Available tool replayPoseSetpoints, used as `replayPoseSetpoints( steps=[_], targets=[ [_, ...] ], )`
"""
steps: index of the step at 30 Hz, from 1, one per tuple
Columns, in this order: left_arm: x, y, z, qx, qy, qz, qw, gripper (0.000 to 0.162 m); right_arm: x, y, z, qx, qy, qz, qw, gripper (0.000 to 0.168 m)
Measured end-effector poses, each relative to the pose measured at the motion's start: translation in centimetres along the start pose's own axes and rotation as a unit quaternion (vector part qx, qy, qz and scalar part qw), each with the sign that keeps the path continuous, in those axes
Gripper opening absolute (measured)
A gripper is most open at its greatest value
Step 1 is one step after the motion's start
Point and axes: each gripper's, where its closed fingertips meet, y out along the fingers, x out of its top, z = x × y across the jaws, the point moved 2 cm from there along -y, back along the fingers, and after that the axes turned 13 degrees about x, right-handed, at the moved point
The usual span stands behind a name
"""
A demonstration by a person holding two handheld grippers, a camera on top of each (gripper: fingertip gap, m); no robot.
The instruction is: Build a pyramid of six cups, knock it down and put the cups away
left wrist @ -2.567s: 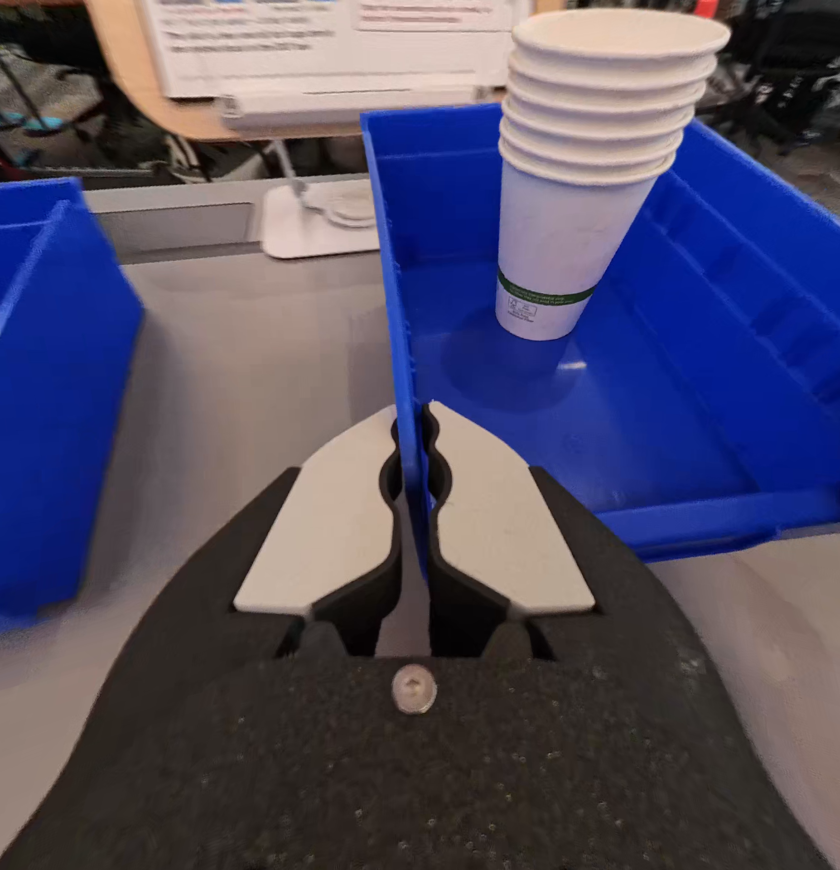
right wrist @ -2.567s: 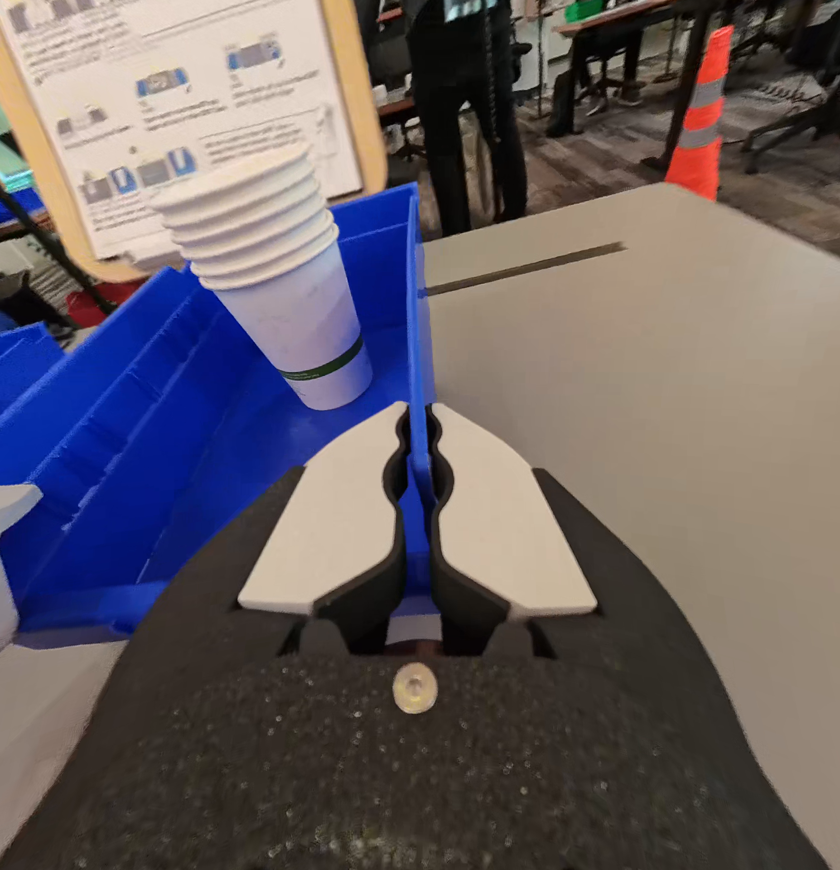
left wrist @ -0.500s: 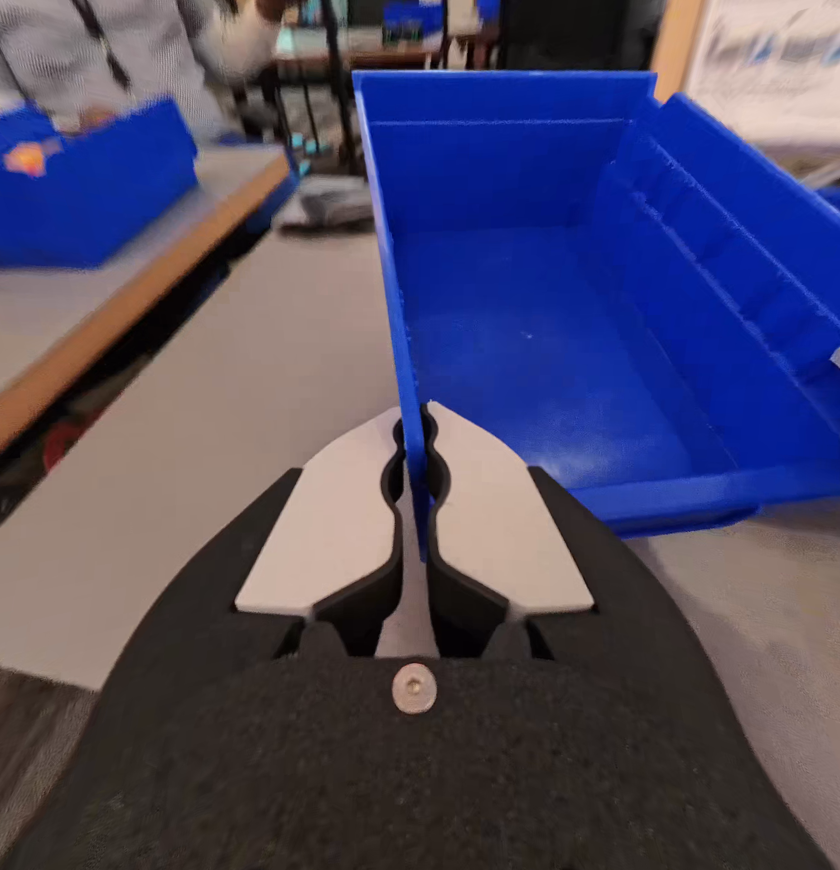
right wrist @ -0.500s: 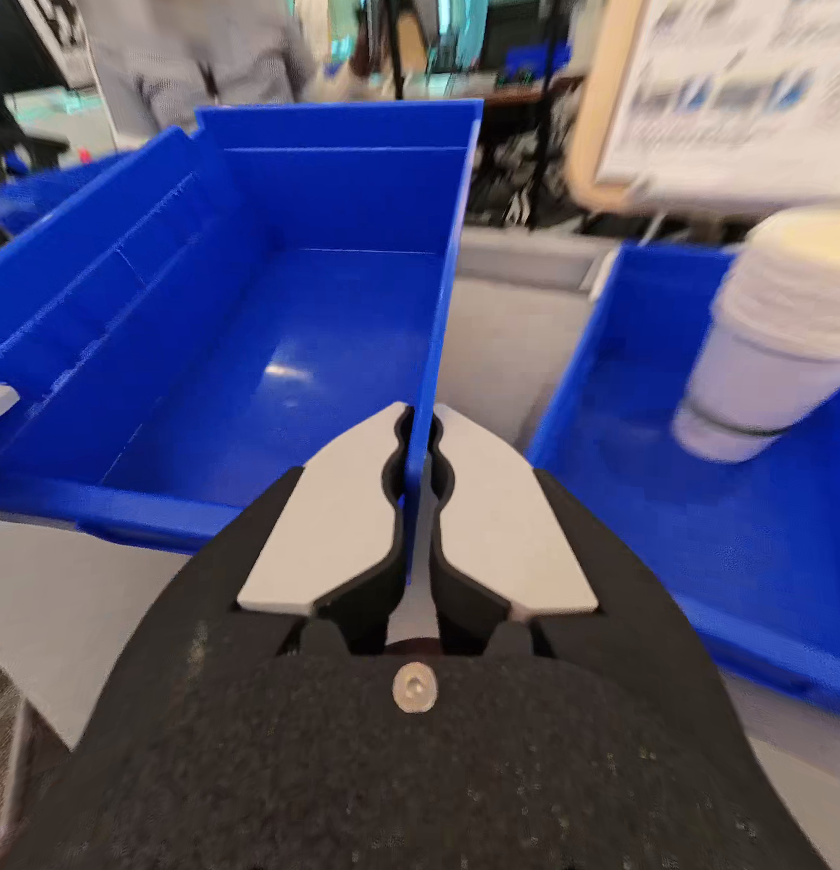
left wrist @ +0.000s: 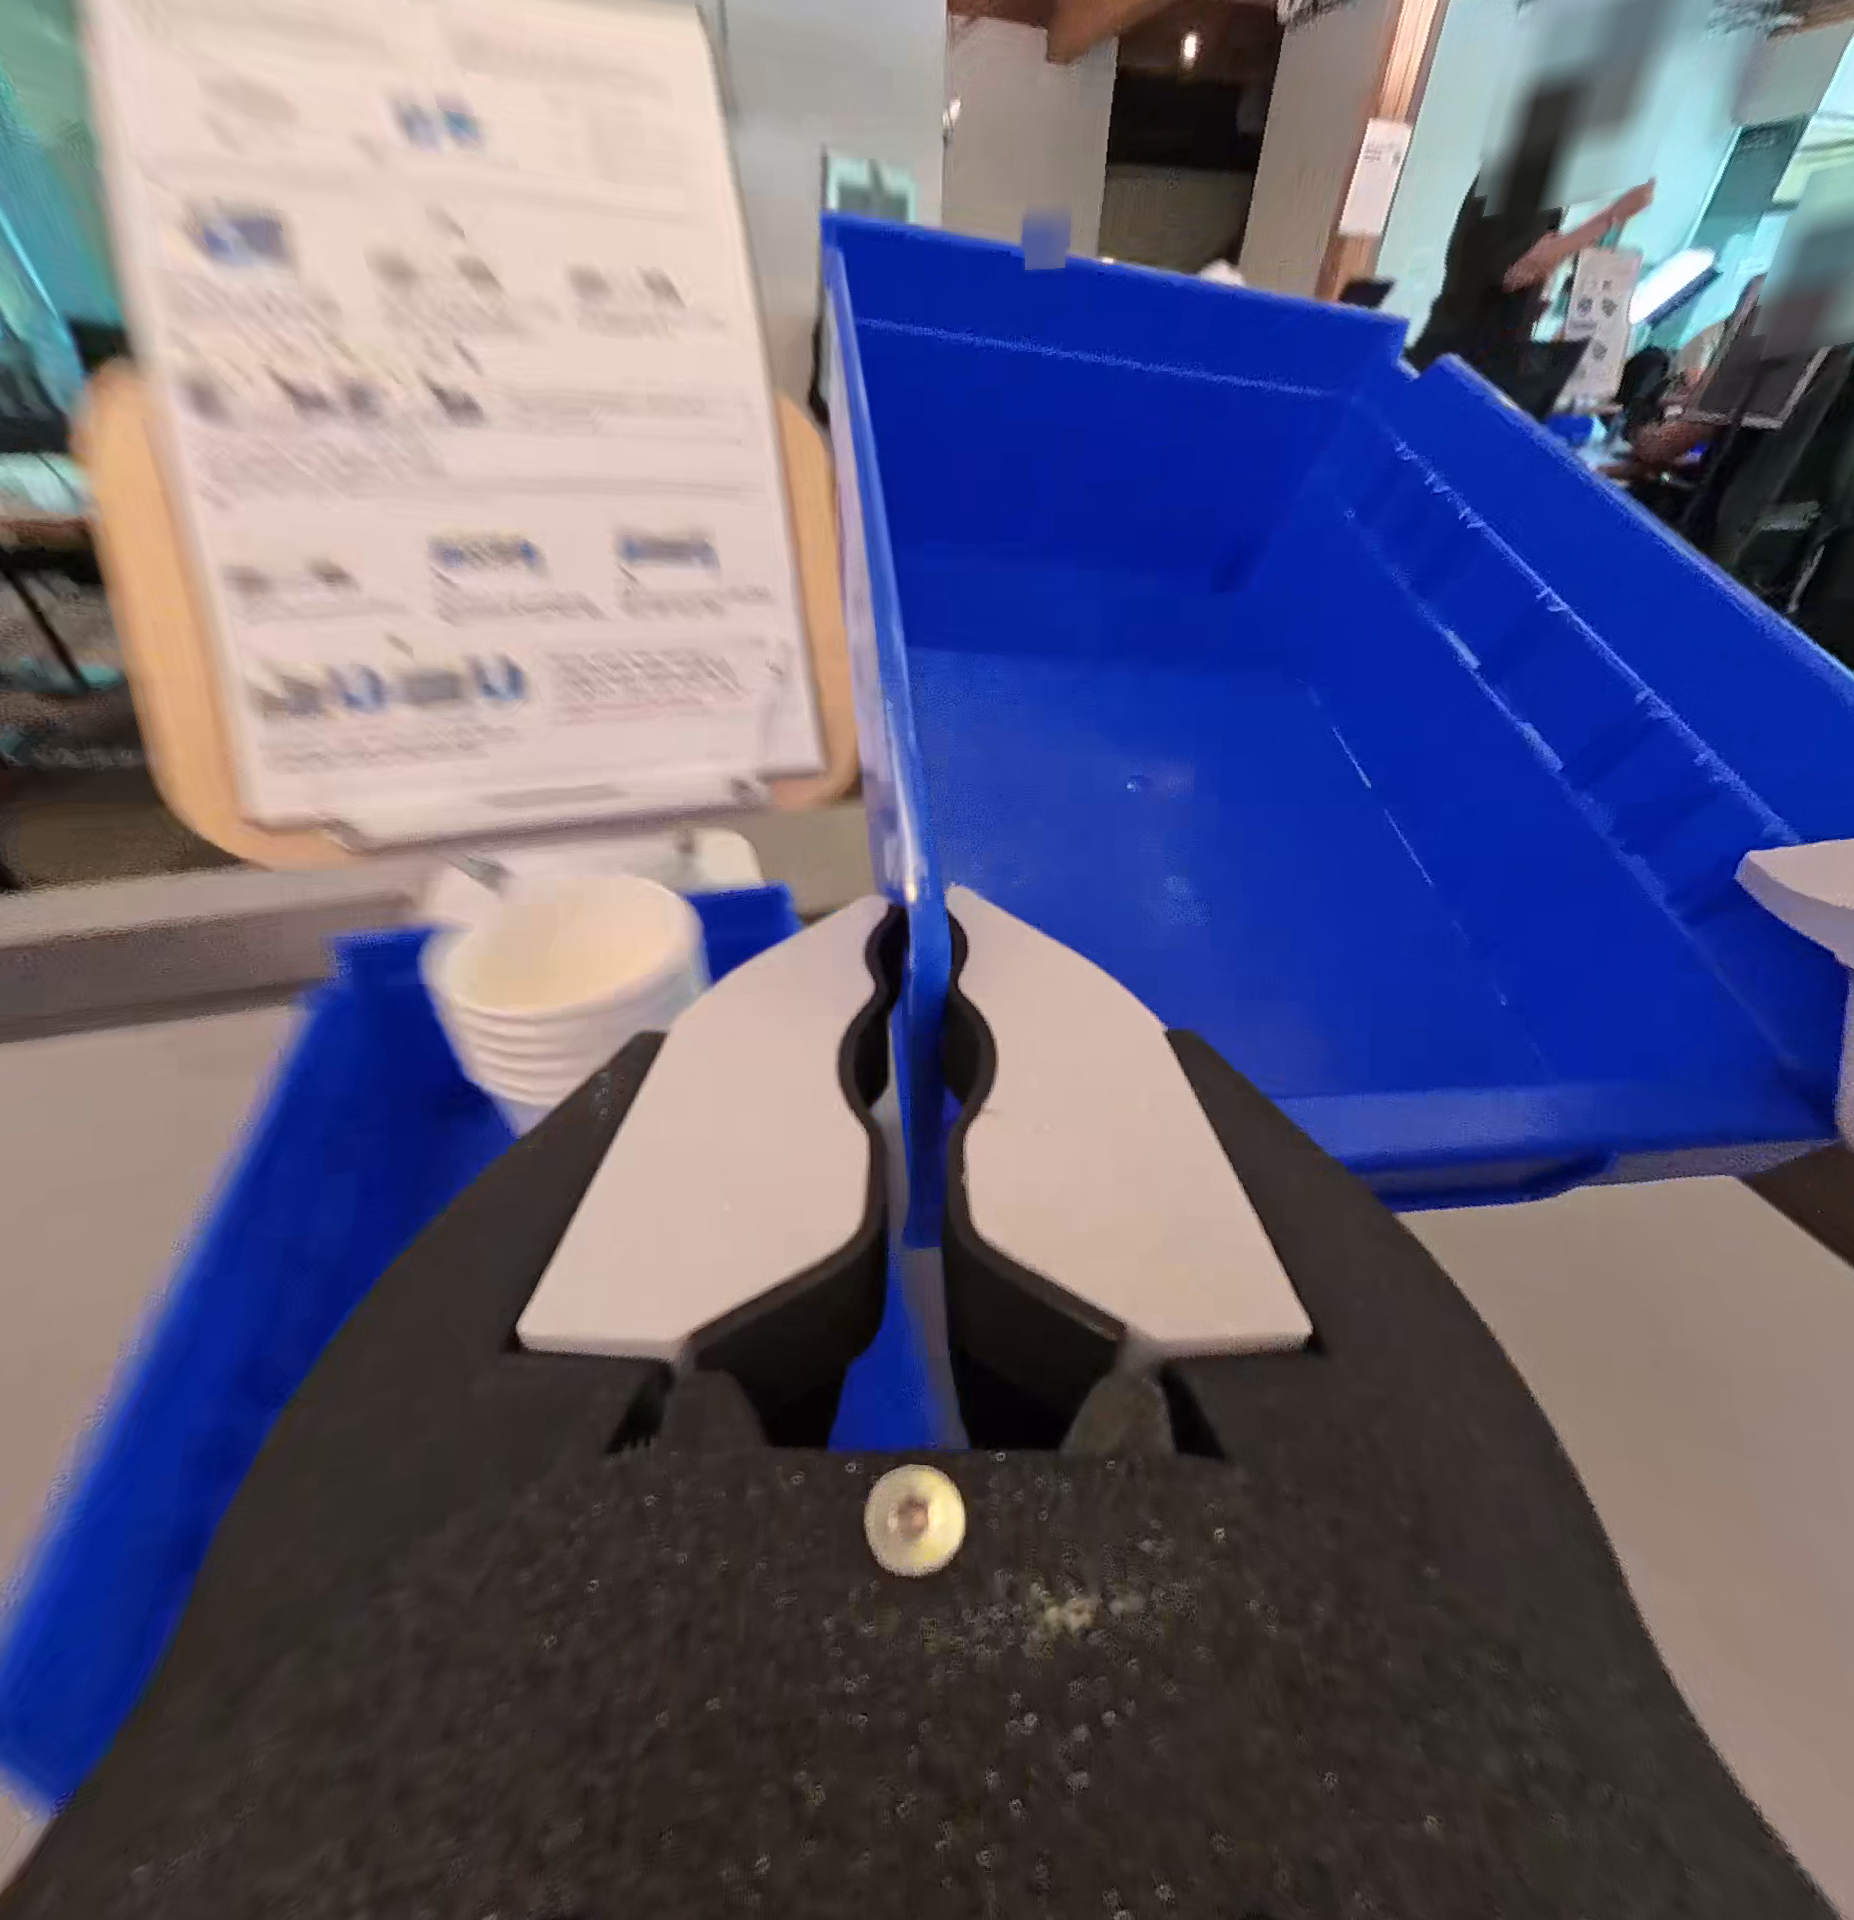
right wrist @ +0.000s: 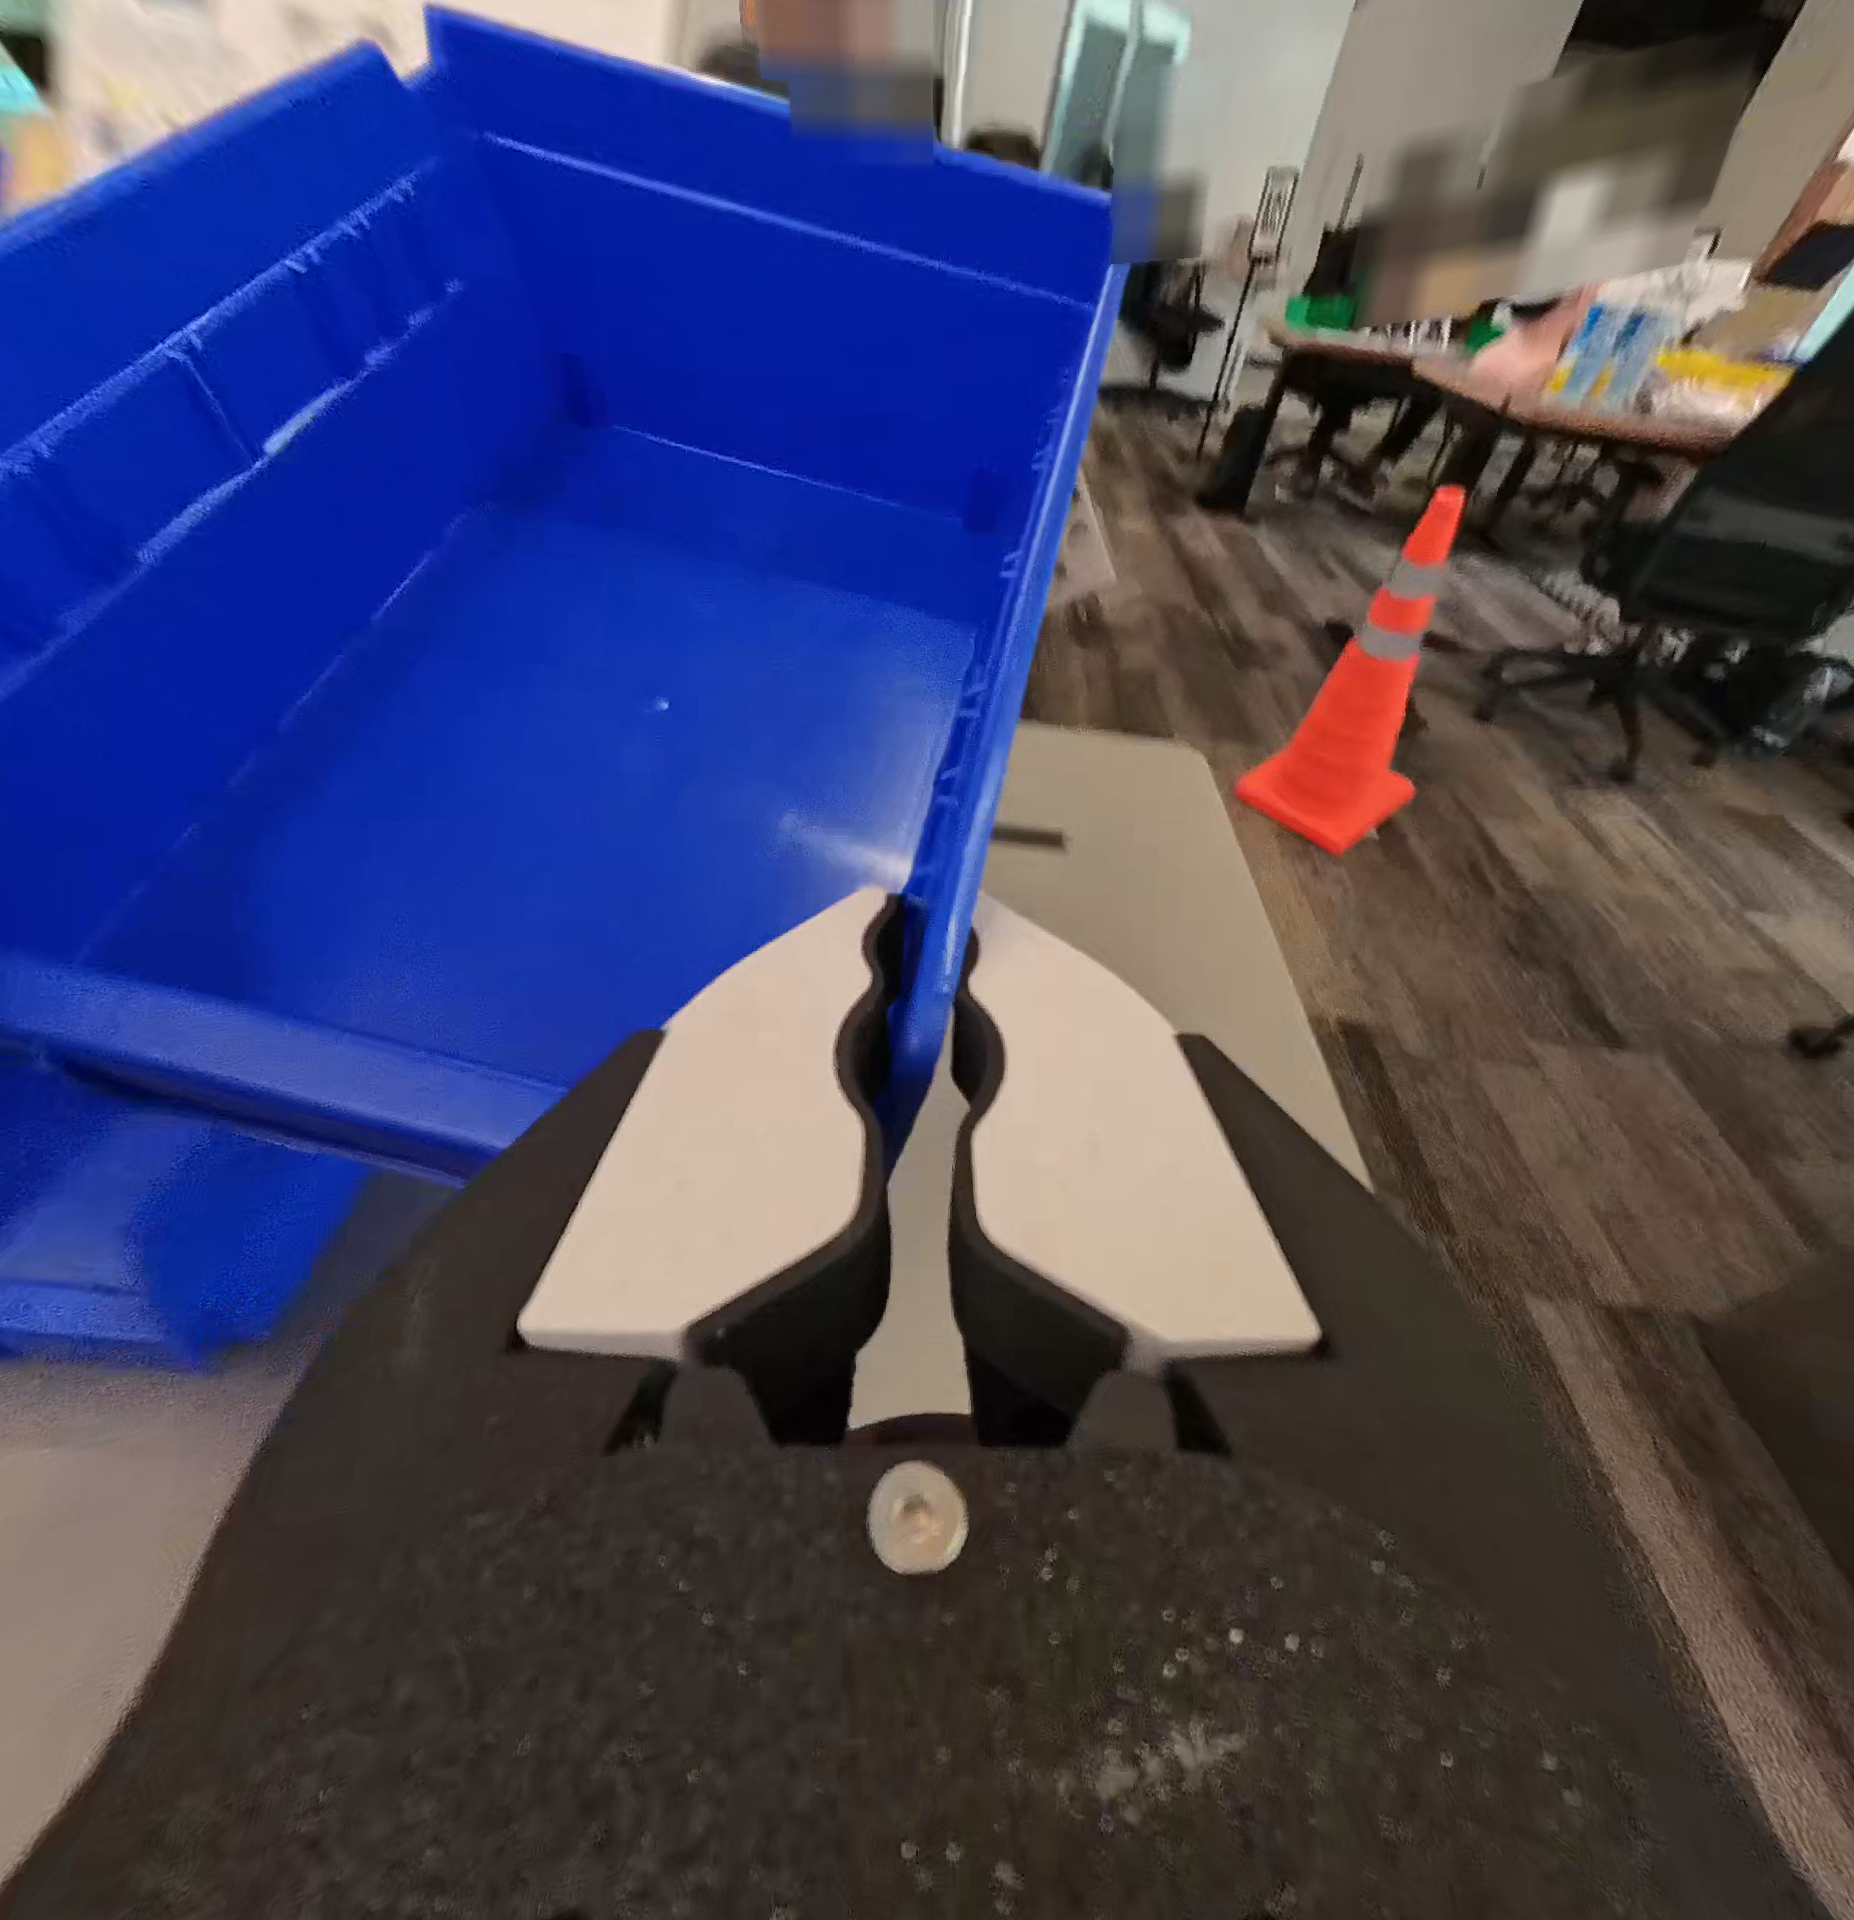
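Two grippers clamp one empty blue bin [left wrist: 1318, 831], lifted off table [left wrist: 1629, 1403]: left gripper [left wrist: 918, 925] on its left wall, right gripper [right wrist: 928, 914] on right wall. Cup stack [left wrist: 559, 987] sits in lower bin [left wrist: 279, 1195], left.

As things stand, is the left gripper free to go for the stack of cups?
Probably not yet. The left gripper is shut on the side wall of the empty blue bin, which the right gripper also holds lifted. The stack of cups stands in a second bin, below the held one.
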Motion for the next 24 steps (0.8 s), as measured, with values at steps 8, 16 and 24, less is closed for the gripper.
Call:
replayPoseSetpoints(
  steps=[8,16,24],
  targets=[
    [-12.5,4.0,-9.4,0.01,0.033,0.103,0.994,0.005,-13.3,3.4,-8.6,0.038,0.049,0.093,0.994,0.005],
    [-17.6,4.6,-10.6,-0.036,0.012,0.177,0.984,0.01,-15.8,4.7,-10.1,0.053,0.079,0.073,0.993,0.006],
    [-13.6,0.7,-8.1,-0.078,-0.013,0.164,0.983,0.036,-8.9,0.6,-10.3,-0.039,-0.005,-0.025,0.999,0.046]
  ],
)
